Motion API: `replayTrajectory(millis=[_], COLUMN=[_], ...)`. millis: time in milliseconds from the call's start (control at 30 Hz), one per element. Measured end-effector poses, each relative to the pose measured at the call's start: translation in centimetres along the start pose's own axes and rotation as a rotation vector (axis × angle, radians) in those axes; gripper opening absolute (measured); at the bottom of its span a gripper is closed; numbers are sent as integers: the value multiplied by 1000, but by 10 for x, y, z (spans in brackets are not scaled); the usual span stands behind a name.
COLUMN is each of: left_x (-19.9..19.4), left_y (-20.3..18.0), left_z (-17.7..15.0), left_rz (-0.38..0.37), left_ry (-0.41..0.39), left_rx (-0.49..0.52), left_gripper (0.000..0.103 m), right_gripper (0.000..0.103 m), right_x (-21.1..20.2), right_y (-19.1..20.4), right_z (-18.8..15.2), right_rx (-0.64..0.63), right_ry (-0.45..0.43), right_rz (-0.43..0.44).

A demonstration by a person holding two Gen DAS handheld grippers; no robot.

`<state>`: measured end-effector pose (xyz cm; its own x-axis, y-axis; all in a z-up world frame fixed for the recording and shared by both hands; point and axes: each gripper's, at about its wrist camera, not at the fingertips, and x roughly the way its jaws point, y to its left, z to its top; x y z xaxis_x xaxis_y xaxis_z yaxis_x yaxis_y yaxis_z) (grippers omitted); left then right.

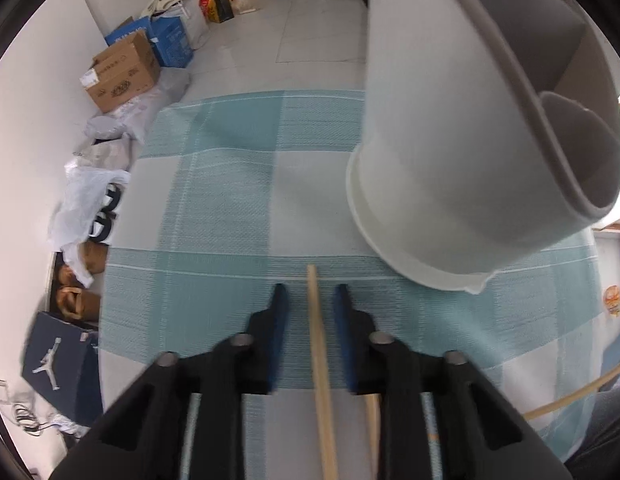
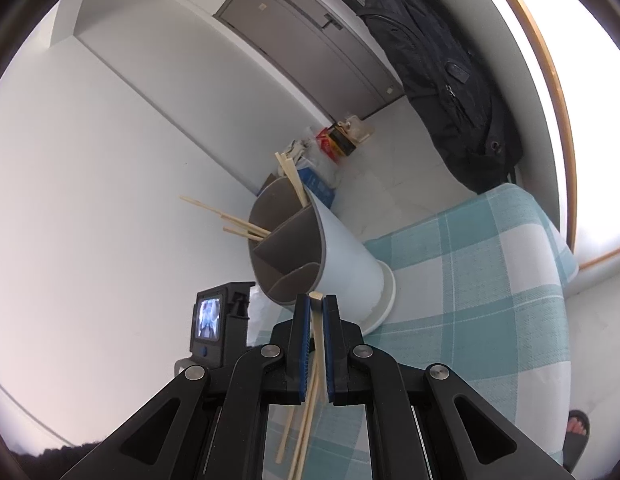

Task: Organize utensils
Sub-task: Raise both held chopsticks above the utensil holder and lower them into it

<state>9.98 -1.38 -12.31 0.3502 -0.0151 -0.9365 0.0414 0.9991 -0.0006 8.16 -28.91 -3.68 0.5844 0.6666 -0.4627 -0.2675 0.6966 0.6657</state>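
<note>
A white utensil holder (image 1: 450, 160) with grey dividers stands on the teal checked tablecloth (image 1: 229, 200). My left gripper (image 1: 312, 294) points down at the cloth just in front of it. Its jaws are open, with a gap on each side of the wooden chopstick (image 1: 320, 360) lying between them. Another chopstick (image 1: 372, 432) shows under the right finger. In the right wrist view the holder (image 2: 342, 248) has several chopsticks (image 2: 293, 178) leaning in its compartments. My right gripper (image 2: 316, 300) is shut on a chopstick (image 2: 320, 344) near the holder's rim. More loose chopsticks (image 2: 301, 440) show below it.
Cardboard boxes (image 1: 121, 72) and plastic bags (image 1: 85, 200) crowd the floor past the table's left edge. A black backpack (image 2: 442, 80) hangs by the door. A sandalled foot (image 2: 576, 428) shows beside the table. The left gripper's camera body (image 2: 213, 320) sits left of the holder.
</note>
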Motion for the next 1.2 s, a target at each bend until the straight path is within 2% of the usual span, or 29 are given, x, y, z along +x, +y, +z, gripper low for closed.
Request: replayTrajectory(millis=[67, 267, 567, 800, 1200], left_x=[0, -15, -90, -117, -148], left_y=[-2, 3, 23, 28, 26], left_z=[-1, -4, -15, -30, -33], left_rz=[-10, -36, -99, -112, -181], left_ry=[-8, -65, -275, -373, -415], left_rx=[11, -27, -133, -141, -106], left_gripper=[2, 2, 2, 2, 1], right_gripper=[6, 6, 6, 6, 6], right_x=[0, -2, -6, -8, -16], right_y=[-1, 0, 12, 30, 67], right_z=[0, -2, -7, -16, -17], right_rx=[4, -1, -49, -105, -203], right_ry=[2, -2, -23, -21, -37], right_rz=[1, -14, -13, -33, -48])
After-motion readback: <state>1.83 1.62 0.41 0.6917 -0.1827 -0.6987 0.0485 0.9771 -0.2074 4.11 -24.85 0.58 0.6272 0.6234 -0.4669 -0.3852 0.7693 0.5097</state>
